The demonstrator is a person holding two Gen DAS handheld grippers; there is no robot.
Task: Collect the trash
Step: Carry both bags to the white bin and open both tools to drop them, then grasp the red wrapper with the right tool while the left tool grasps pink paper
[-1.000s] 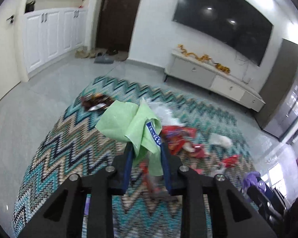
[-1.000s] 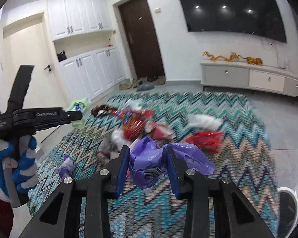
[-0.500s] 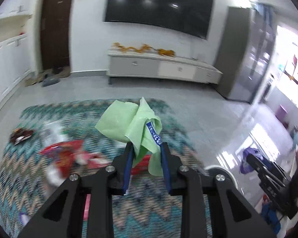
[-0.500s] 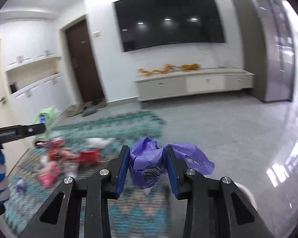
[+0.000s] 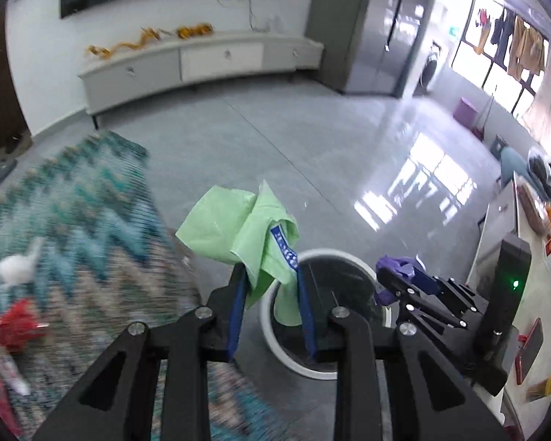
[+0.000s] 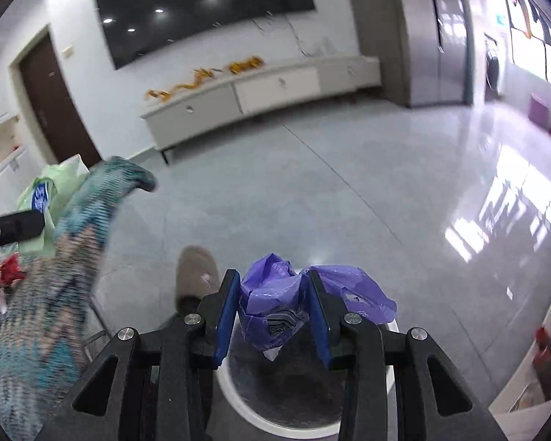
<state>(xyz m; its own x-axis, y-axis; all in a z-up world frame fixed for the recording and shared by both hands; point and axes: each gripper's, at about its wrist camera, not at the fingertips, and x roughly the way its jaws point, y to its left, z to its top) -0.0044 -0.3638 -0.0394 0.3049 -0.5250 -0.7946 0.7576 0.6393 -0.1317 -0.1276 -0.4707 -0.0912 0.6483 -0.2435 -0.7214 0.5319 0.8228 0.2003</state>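
Note:
My left gripper (image 5: 270, 279) is shut on a crumpled green wrapper (image 5: 238, 231) with a blue label, held at the left edge of a white round bin (image 5: 275, 341) with a dark inside. My right gripper (image 6: 272, 294) is shut on a crumpled purple wrapper (image 6: 272, 305) and hangs over the same bin (image 6: 238, 400). In the left wrist view the right gripper (image 5: 389, 286) shows at the bin's right rim with the purple wrapper (image 5: 396, 266) in it. In the right wrist view the green wrapper (image 6: 44, 198) shows at the far left.
A zigzag-patterned rug (image 5: 73, 228) lies left of the bin with red wrappers (image 5: 18, 323) and a white scrap (image 5: 16, 268) on it. A low white TV cabinet (image 5: 202, 58) lines the far wall. A table edge with boxes (image 5: 532, 257) stands at the right. A slipper (image 6: 194, 275) lies beside the bin.
Both grippers swung right, away from the littered rug, and came down to the white bin. Each keeps the same wrapper in its jaws.

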